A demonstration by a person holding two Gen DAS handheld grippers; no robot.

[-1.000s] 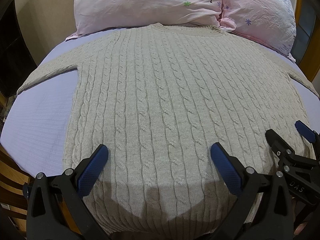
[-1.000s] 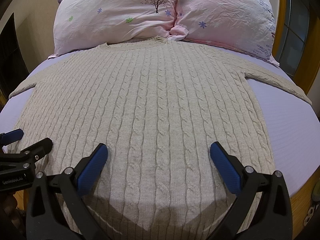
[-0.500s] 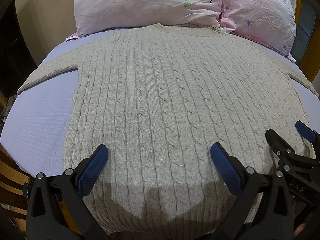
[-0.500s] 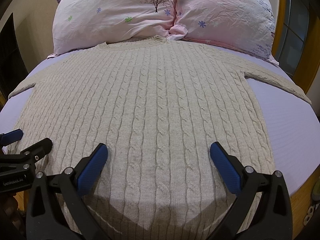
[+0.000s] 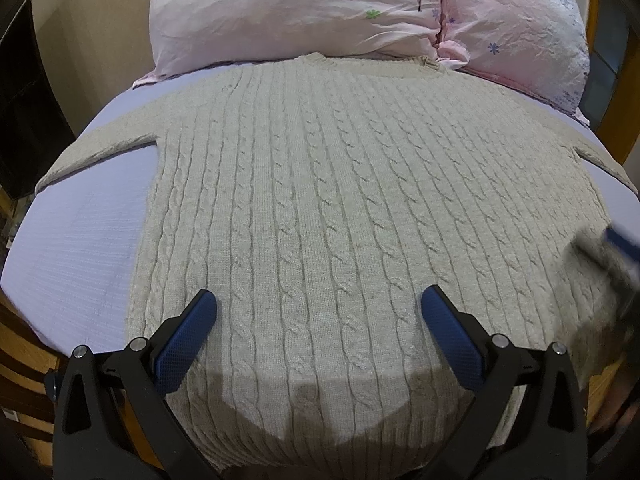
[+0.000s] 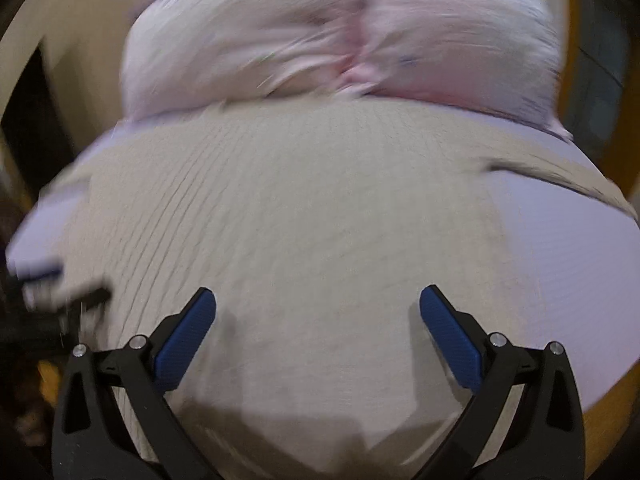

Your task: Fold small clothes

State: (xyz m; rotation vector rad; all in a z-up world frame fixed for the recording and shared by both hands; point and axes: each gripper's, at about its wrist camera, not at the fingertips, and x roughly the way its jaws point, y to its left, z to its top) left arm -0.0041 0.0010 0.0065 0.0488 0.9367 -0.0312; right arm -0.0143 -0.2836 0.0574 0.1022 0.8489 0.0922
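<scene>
A beige cable-knit sweater (image 5: 340, 200) lies flat on the lavender bed sheet (image 5: 80, 248), collar toward the pillows, sleeves spread to both sides. My left gripper (image 5: 318, 312) is open and empty above the sweater's hem. My right gripper (image 6: 318, 312) is open and empty above the hem further right; its view is blurred by motion, and the sweater (image 6: 300, 220) fills it. The right gripper shows as a blur at the right edge of the left wrist view (image 5: 608, 264). The left gripper shows blurred at the left of the right wrist view (image 6: 52, 292).
Two pink floral pillows (image 5: 320, 12) lean at the head of the bed behind the collar. The wooden bed frame (image 5: 24, 360) shows below the sheet at the near left, and a wooden post (image 5: 616, 112) stands at the right.
The right gripper is moving fast: its view has gone blurred and shifted, and it smears in the left wrist view. The left gripper has barely moved. The sweater lies as before.
</scene>
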